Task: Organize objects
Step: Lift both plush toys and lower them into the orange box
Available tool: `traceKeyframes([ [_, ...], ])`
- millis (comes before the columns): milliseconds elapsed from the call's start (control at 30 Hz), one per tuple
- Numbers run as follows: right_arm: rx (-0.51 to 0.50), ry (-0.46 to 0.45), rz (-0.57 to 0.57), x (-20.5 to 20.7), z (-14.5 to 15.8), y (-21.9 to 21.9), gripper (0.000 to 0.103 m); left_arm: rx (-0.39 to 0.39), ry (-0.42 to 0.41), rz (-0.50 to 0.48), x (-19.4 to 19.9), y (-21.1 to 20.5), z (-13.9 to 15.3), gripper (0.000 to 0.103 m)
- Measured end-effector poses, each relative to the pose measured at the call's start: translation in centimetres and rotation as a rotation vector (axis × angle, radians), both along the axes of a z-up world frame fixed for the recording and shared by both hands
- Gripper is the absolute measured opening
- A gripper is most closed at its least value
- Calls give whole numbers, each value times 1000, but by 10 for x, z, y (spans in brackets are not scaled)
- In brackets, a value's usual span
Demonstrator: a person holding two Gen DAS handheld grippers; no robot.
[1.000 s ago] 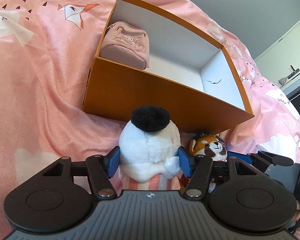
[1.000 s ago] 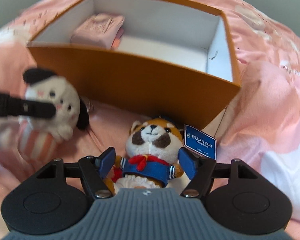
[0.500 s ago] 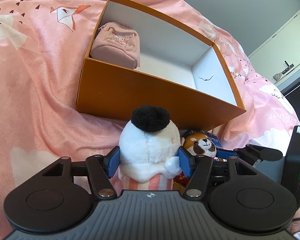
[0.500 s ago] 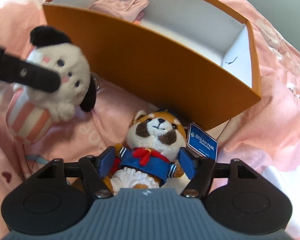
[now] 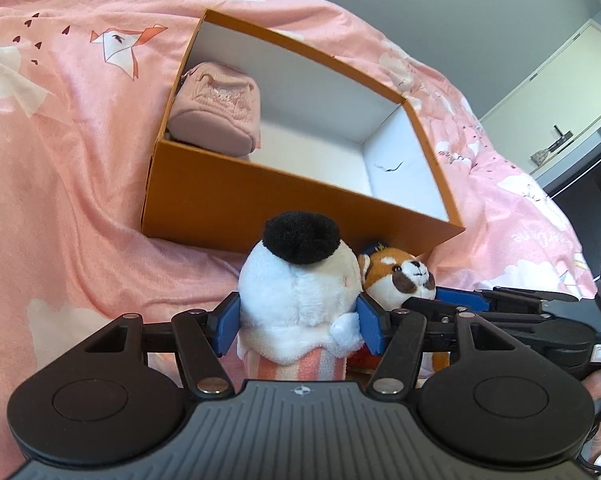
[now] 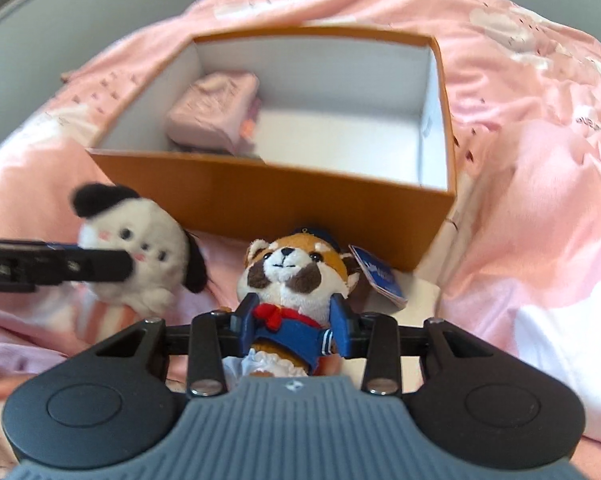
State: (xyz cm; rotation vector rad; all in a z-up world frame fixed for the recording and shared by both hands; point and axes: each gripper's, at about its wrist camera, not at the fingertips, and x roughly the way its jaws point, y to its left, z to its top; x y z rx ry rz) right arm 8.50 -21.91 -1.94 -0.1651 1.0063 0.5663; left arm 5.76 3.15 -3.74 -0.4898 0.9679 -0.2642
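My left gripper (image 5: 298,326) is shut on a white plush dog (image 5: 296,292) with a black cap and a striped pink body, held just in front of the orange box (image 5: 240,200). My right gripper (image 6: 294,328) is shut on a red panda plush (image 6: 296,276) in a blue sailor suit with a blue tag (image 6: 380,278), also in front of the box's near wall (image 6: 300,200). The white dog (image 6: 140,248) and my left gripper's finger (image 6: 60,268) show at the left of the right wrist view. A pink pouch (image 5: 216,112) lies in the box's left end.
The box stands on a rumpled pink bedspread (image 5: 60,160) with fox and cloud prints. The box's white floor (image 6: 340,136) to the right of the pouch is bare. A grey wall and white cabinets (image 5: 560,80) lie beyond the bed at right.
My right gripper has closed on the red panda plush and lifted it off the bedspread. Both grippers have risen and the box now shows more from above.
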Motion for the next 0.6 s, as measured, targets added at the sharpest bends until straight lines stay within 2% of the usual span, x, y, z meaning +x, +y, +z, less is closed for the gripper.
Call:
traceKeyframes([
  [133,116,8,21,-6,23,-3,40,-15,-32,-13,-4,0,13,69],
  [367,253,-37,43,-6,67,-8,40,-80,-105,-13,-2,5,45,69],
  [600,339,-111,36,10,105,-10,40,-91,-178,-14,30,12,78,69],
])
